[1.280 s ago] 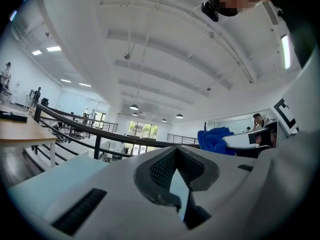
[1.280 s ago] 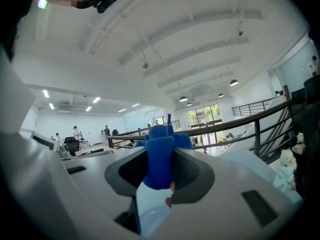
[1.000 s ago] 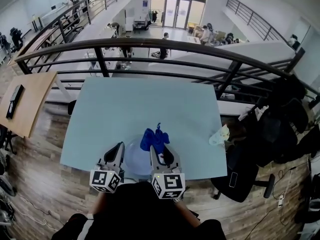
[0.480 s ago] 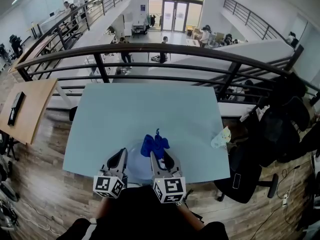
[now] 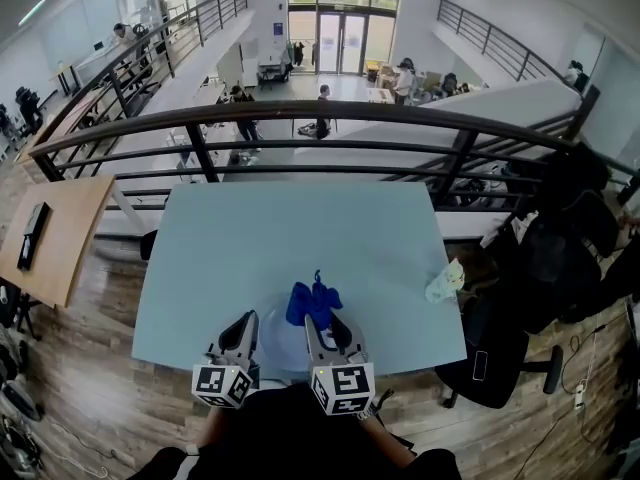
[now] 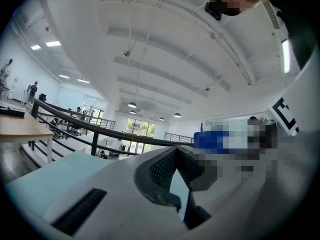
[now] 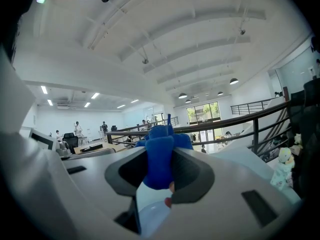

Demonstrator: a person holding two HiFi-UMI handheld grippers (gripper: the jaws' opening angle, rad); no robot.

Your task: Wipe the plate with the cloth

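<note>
Cloth (image 5: 312, 301), blue and bunched, was seen in the head view pinched in the right claw (image 5: 318, 320) and laid on the far part of a pale plate (image 5: 283, 346). The plate sat at the near edge of the light blue surface (image 5: 300, 218). The left claw (image 5: 243, 322) was set at the plate's left rim.

In the left gripper view, the jaws were drawn almost together on a thin pale edge, judged to be the plate's rim.

In the right gripper view, the jaws were clamped on a fold of the cloth, and the plate showed just beneath them.

A slip was judged the main risk. The plate lay close to the surface's near edge and seemed held by a thin rim only, so a hard push of the cloth could tip it or slide it off. The bunched cloth could also be dragged out of the jaws.

Against the earlier frames, both grips and the cloth's place on the plate were little altered; mostly the camera's framing had shifted.
</note>
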